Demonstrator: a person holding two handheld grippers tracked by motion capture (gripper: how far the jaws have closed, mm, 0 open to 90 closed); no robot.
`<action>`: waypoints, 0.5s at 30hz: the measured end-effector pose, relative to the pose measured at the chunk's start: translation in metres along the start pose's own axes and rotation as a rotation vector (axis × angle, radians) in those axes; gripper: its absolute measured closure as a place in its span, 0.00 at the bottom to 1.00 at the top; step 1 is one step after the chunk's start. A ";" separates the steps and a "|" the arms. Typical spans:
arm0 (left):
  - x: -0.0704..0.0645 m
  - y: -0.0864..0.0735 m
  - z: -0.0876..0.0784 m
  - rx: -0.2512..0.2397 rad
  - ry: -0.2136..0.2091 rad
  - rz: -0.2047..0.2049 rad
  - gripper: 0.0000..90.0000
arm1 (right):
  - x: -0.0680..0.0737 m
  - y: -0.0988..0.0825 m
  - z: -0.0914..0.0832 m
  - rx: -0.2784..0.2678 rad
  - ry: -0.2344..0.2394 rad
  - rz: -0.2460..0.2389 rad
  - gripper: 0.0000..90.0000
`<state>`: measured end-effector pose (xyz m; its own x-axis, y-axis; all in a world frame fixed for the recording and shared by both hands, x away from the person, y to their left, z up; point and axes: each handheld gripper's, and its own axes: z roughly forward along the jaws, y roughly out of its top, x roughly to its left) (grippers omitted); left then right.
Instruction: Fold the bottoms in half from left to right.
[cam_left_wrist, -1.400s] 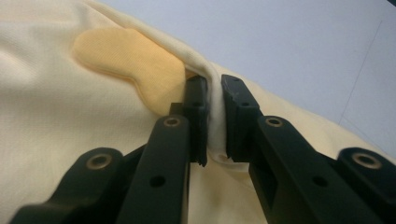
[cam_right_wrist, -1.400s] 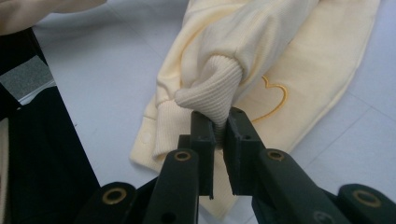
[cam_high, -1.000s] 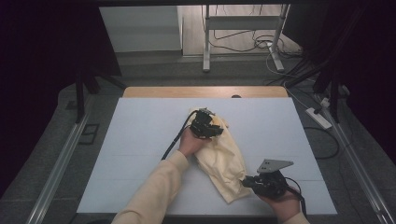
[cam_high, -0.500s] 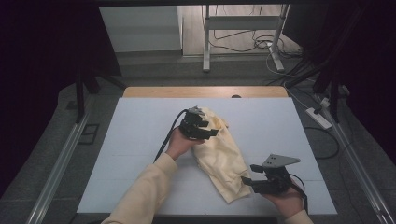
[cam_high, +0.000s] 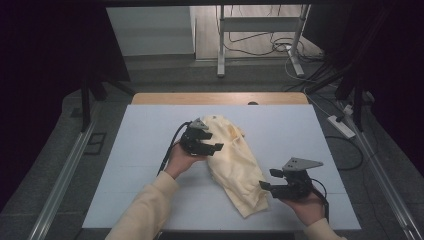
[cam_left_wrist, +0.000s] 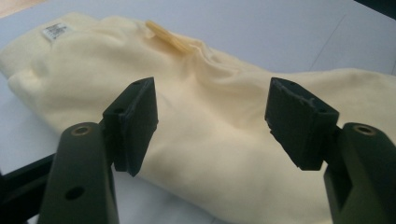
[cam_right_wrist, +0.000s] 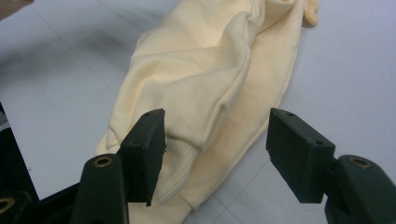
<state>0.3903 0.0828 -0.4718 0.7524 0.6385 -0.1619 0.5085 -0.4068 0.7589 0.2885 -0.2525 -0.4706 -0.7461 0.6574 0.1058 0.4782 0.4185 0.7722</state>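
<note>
Cream garment (cam_high: 235, 160), one only, lies folded in a long bundle across the middle of the table (cam_high: 150, 130), running from centre toward the near right corner. Soft, light and limp by the look; likely to sag and unfold when lifted. Ribbed cuff (cam_right_wrist: 180, 161) or a thick fold looks the best hold. Two grippers: left gripper (cam_high: 212, 146) and right gripper (cam_high: 267, 179), jaws of both just opened, nothing between them.
</note>
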 end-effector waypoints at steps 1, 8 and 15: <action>0.000 -0.002 -0.002 0.002 0.002 0.001 0.37 | -0.001 0.000 0.001 0.001 -0.002 0.003 0.42; -0.005 -0.014 -0.015 -0.004 0.000 0.000 0.37 | -0.005 0.005 0.008 0.007 -0.016 -0.001 0.42; -0.008 -0.026 -0.025 -0.010 0.003 -0.002 0.36 | -0.008 0.015 0.023 0.031 -0.040 -0.028 0.43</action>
<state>0.3607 0.1051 -0.4746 0.7502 0.6413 -0.1610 0.5054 -0.3991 0.7651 0.3118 -0.2370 -0.4738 -0.7407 0.6692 0.0592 0.4722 0.4559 0.7544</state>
